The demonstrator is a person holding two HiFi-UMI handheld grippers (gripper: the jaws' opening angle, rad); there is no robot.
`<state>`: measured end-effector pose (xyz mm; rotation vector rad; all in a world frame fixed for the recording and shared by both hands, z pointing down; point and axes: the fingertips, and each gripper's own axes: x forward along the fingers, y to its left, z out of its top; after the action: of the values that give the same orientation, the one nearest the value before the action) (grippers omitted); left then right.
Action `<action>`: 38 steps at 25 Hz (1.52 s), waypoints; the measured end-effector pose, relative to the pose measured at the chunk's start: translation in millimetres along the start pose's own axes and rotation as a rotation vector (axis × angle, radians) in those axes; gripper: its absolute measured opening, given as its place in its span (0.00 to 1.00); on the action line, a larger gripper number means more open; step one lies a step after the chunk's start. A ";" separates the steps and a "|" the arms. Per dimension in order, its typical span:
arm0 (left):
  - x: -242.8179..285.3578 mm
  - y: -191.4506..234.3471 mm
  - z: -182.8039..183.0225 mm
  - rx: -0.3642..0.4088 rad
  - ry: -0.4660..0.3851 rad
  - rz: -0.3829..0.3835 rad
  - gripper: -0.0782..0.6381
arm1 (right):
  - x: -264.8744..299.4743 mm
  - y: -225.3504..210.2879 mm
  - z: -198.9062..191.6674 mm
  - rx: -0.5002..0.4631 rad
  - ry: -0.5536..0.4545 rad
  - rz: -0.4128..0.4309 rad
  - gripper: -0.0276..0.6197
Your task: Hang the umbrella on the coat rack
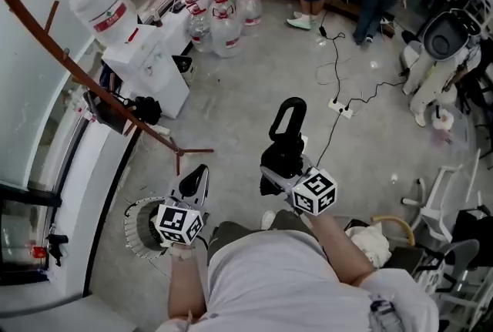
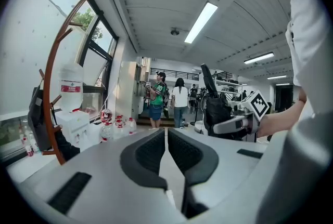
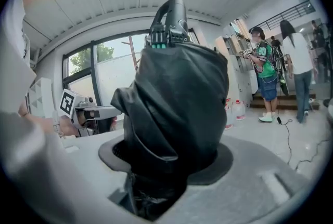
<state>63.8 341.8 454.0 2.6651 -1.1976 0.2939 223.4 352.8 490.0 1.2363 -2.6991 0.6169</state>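
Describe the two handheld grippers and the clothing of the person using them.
The left gripper and right gripper both have light grey plastic bodies, and their jaws are lined with dark ribbed pads. Each carries a white cube printed with black square markers. No cables are visible on them. The person wears a white short-sleeved shirt.
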 end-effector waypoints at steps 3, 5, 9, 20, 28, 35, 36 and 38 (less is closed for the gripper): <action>18.0 -13.9 -2.7 0.007 0.031 -0.013 0.11 | -14.8 -21.0 -4.5 0.018 0.006 -0.015 0.44; 27.1 -20.9 -4.0 0.013 0.044 -0.023 0.11 | -21.5 -30.2 -8.4 0.009 0.012 -0.026 0.44; 46.1 -20.2 -5.6 0.015 0.048 -0.039 0.11 | -20.6 -44.3 -15.9 0.023 0.012 -0.045 0.44; 131.1 57.3 5.4 -0.016 0.035 -0.137 0.11 | 52.9 -107.8 8.0 0.078 0.037 -0.155 0.44; 205.0 134.3 23.0 -0.044 0.044 -0.176 0.11 | 136.2 -157.2 40.1 0.095 0.078 -0.172 0.44; 245.9 218.9 35.5 -0.030 0.056 -0.187 0.11 | 217.0 -179.3 64.0 0.088 0.105 -0.176 0.44; 249.5 230.0 37.8 -0.032 0.054 -0.182 0.11 | 226.1 -181.7 67.8 0.088 0.104 -0.176 0.44; 252.7 247.7 41.6 -0.040 0.051 -0.170 0.11 | 241.7 -184.1 75.4 0.084 0.106 -0.172 0.44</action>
<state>45.8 -10.1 506.3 2.6856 -0.9443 0.3041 205.7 44.8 543.1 1.3959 -2.4719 0.7560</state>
